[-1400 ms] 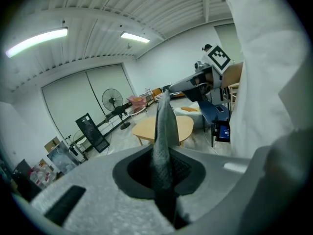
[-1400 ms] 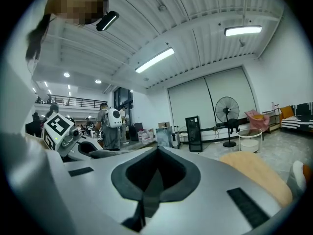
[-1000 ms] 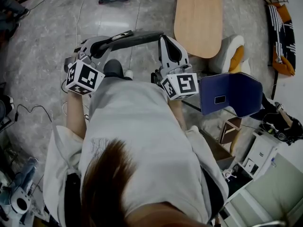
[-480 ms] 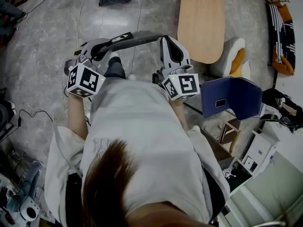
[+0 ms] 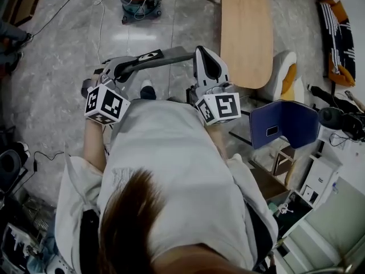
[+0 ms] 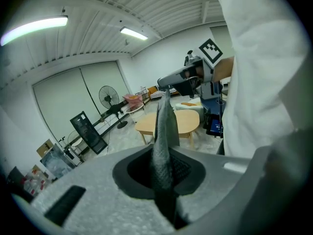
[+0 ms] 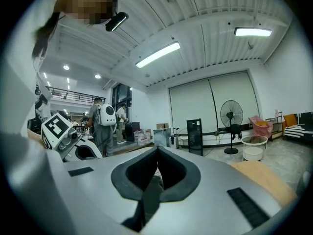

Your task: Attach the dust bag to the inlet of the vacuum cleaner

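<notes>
Grey dust bag (image 5: 162, 57) stretched between left gripper (image 5: 118, 68) and right gripper (image 5: 202, 52), table (image 5: 246, 33) beyond

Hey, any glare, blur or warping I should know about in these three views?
Head view: soft glare on the floor, otherwise even light, edges bowed. Left gripper view: strong fisheye, dark corners, ceiling light blown out, dust bag close and fairly sharp. Right gripper view: same warping, ceiling strips bright.

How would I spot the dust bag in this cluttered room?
Find the long wooden table. Beside it, the dust bag is the dark grey cloth strip stretched between the left gripper and right gripper. Nothing else is held.
</notes>
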Motion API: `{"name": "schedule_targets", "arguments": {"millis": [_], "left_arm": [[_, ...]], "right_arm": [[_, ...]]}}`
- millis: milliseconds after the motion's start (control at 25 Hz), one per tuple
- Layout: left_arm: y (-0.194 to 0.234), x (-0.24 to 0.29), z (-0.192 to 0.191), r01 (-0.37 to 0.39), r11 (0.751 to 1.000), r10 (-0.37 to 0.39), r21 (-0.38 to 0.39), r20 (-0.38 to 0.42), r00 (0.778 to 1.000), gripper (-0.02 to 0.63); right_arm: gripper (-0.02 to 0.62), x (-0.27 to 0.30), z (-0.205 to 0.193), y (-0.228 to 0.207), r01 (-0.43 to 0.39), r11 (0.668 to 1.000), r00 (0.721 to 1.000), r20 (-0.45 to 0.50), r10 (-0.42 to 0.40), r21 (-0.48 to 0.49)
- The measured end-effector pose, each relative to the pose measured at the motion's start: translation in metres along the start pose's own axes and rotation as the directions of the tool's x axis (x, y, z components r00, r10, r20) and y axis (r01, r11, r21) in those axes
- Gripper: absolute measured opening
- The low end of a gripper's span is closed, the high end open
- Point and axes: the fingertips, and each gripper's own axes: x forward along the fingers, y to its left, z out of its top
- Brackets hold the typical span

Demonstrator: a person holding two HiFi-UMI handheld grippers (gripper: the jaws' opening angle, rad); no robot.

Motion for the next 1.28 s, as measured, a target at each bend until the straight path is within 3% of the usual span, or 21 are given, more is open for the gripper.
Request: {"name": "schedule_targets", "arguments": {"millis": [480,720,1280], "left_arm": [[0.040,0.013,-0.019,0.010,0.999,-0.010,-0.034,-0.003,1.000,0.038],[0.056,0.029,-0.024,0.016,0.998,-0.018,-0.056,-0.033,0.999,0.038],[0.148,0.113,-0.013,-0.078,0.993,0.069,-0.087,-0.103,0.992,0.038]], "right_arm": [[0.002,0.034,0.002,-0.010,0.033,0.999,0.999,-0.004,-0.033,0.005],[0.002,0.063,-0.003,-0.026,0.009,0.999,1.000,-0.014,-0.008,0.038],[0.002,0.164,0.006,-0.117,-0.092,0.994,0.995,-0.022,0.094,0.061]]}}
